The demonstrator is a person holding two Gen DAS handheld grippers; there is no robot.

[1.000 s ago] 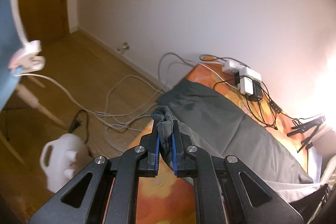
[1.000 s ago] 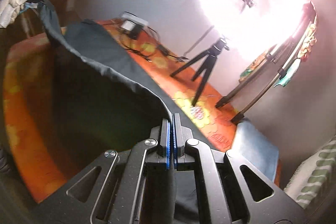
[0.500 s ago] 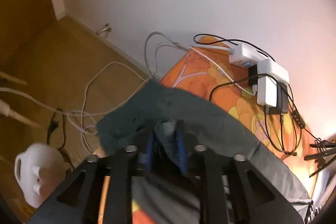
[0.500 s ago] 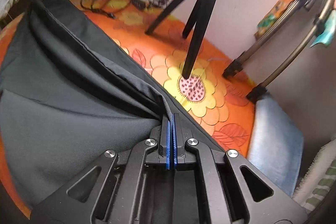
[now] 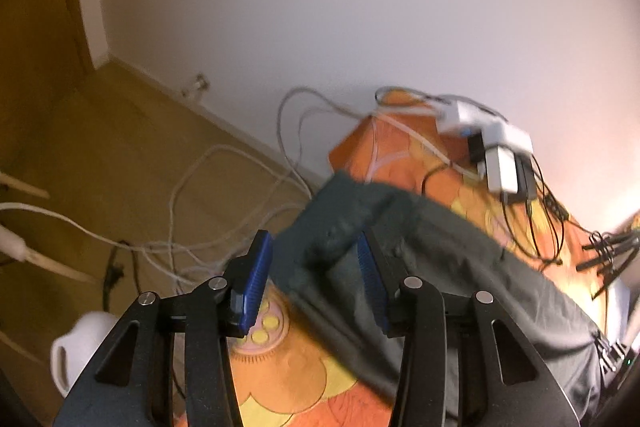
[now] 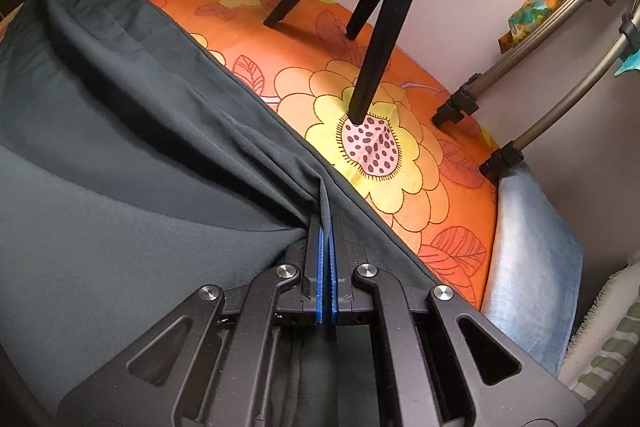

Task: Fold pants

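Observation:
Dark grey pants (image 5: pixel 452 267) lie along an orange flowered cloth (image 5: pixel 304 379). In the left wrist view my left gripper (image 5: pixel 314 259) hangs over the pants' end near the cloth's corner. Its jaws are opening and the blue pads (image 5: pixel 256 267) stand apart from the cloth, which lies loose between and below them. In the right wrist view the pants (image 6: pixel 120 163) spread to the left, gathered into folds that run to my right gripper (image 6: pixel 325 227). That gripper is shut on a pinched edge of the pants.
A white power strip with chargers and black cables (image 5: pixel 496 147) sits at the far corner of the cloth. White cords (image 5: pixel 208 195) and a white jug (image 5: pixel 80 343) lie on the wooden floor. A black tripod (image 6: pixel 372 39) stands on the cloth; grey stand legs (image 6: pixel 532 87) and blue fabric (image 6: pixel 528 267) are right.
My left gripper sank toward the cloth with the pants' end, then its jaws parted and let the fabric go. My right gripper came down with its edge, and the pants now lie spread out.

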